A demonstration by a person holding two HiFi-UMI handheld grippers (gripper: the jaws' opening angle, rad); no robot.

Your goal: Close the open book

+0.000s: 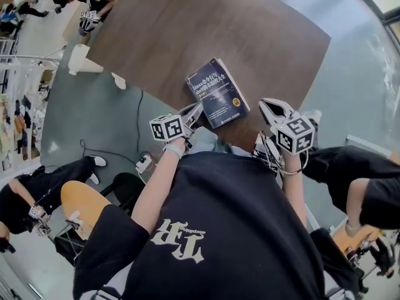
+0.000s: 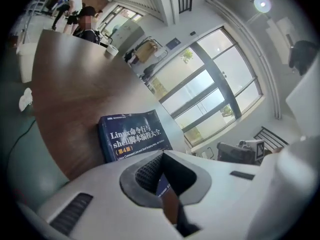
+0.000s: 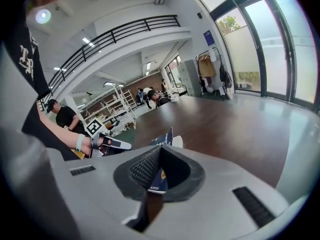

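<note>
The book (image 1: 217, 92) lies cover-up near the table (image 1: 187, 24) edge, and it seems already shut. My left tongs (image 1: 191, 116) and right tongs (image 1: 270, 110) are both pinched together, empty, just short of it. I'd only press the cover flat, gently, never toward the edge.

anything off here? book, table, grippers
Nothing stands out. The book lies closed, cover up, flat on the table, only askew to the table's near edge. No spill or damage shows. The left hand-held gripper and right hand-held gripper sit clear of it, empty.
</note>
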